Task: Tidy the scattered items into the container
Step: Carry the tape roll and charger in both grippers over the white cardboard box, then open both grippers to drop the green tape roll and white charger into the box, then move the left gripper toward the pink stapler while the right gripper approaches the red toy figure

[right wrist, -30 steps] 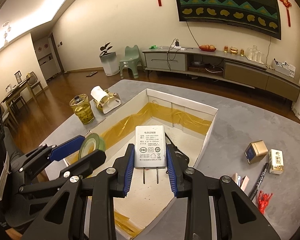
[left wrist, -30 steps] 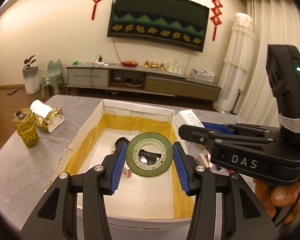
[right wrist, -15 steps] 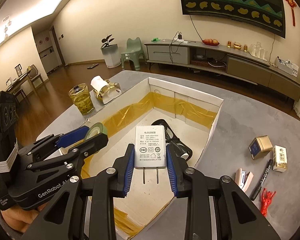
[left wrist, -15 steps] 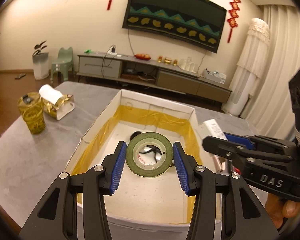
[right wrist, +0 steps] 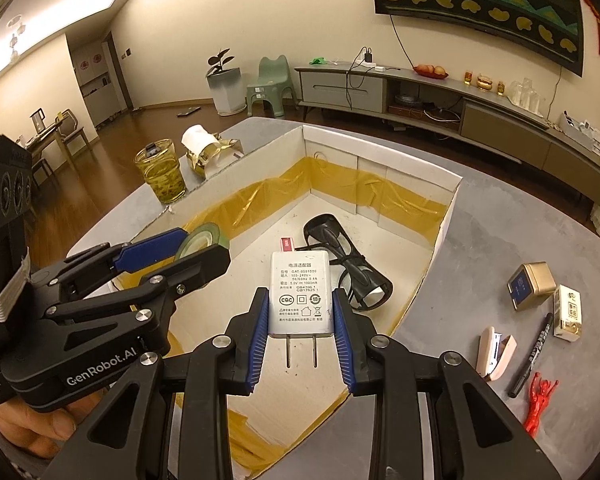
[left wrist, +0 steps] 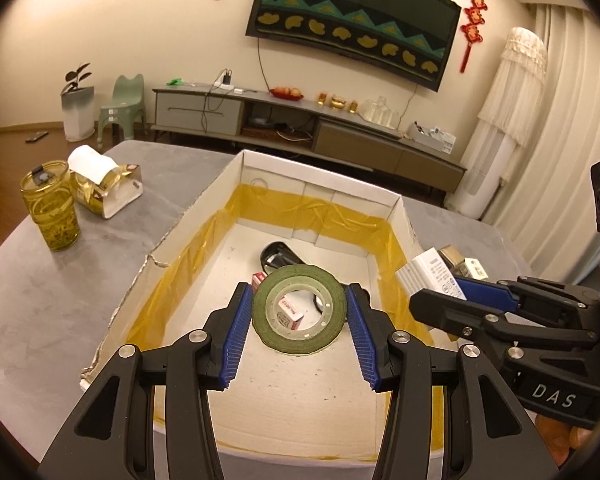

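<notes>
two grippers: both above the white box (left wrist: 316, 192), its inner walls lined with glossy yellow tape
left gripper (left wrist: 298, 316): ribbed blue pads pinching a green tape roll (left wrist: 299, 309) by its rim; ring-shaped, pale core
right gripper (right wrist: 298, 322): pads pressed on a flat white charger (right wrist: 300, 294), prongs toward the camera
right view only: stapler (right wrist: 496, 353), black pen (right wrist: 531, 356), red figure (right wrist: 541, 398), two small boxes on grey table (right wrist: 520, 216)
box floor: black glasses (right wrist: 346, 264); small red-white carton (left wrist: 290, 312)
left view: glass of tea (left wrist: 51, 211)
</notes>
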Tool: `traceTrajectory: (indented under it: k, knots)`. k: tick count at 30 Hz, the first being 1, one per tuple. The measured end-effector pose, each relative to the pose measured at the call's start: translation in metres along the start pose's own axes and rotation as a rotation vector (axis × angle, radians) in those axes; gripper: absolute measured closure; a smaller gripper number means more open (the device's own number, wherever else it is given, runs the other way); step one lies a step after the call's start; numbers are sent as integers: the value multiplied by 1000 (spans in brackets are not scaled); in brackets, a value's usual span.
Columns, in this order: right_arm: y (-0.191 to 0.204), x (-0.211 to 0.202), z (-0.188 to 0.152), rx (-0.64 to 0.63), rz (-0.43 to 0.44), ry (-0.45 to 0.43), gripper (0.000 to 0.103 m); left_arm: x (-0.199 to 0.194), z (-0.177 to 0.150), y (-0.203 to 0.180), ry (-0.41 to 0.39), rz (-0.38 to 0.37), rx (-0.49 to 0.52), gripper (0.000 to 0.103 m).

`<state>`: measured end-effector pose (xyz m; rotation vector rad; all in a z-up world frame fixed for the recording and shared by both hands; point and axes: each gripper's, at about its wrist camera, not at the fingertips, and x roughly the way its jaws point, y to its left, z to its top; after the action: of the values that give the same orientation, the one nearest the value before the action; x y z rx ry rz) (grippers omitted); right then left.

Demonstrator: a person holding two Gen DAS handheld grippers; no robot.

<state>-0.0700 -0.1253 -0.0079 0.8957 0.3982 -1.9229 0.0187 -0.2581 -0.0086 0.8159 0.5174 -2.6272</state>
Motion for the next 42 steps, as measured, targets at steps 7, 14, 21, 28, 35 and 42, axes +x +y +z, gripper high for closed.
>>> traceTrajectory:
  k: [7, 14, 21, 28, 35, 42]
  knots:
    - [-3, 4, -3, 8, 2, 12, 70, 1, 0, 0, 8, 2, 1, 53]
    - [-17, 0, -6, 52, 3, 1, 64, 5, -2, 5, 22, 15, -21, 53]
    - [-37, -13, -12, 93, 12, -20, 64, 7, -2, -1, 46, 10, -24, 51]
    - [-67, -34, -16, 135, 2, -58, 64, 0, 0, -13, 47, -13, -14, 44]
    - [-112, -55, -26, 197, -35, -87, 64, -1, -1, -19, 56, -3, -31, 44]
    - [-162, -64, -45, 297, -50, -79, 64, -6, 2, -49, 26, -38, -17, 44]
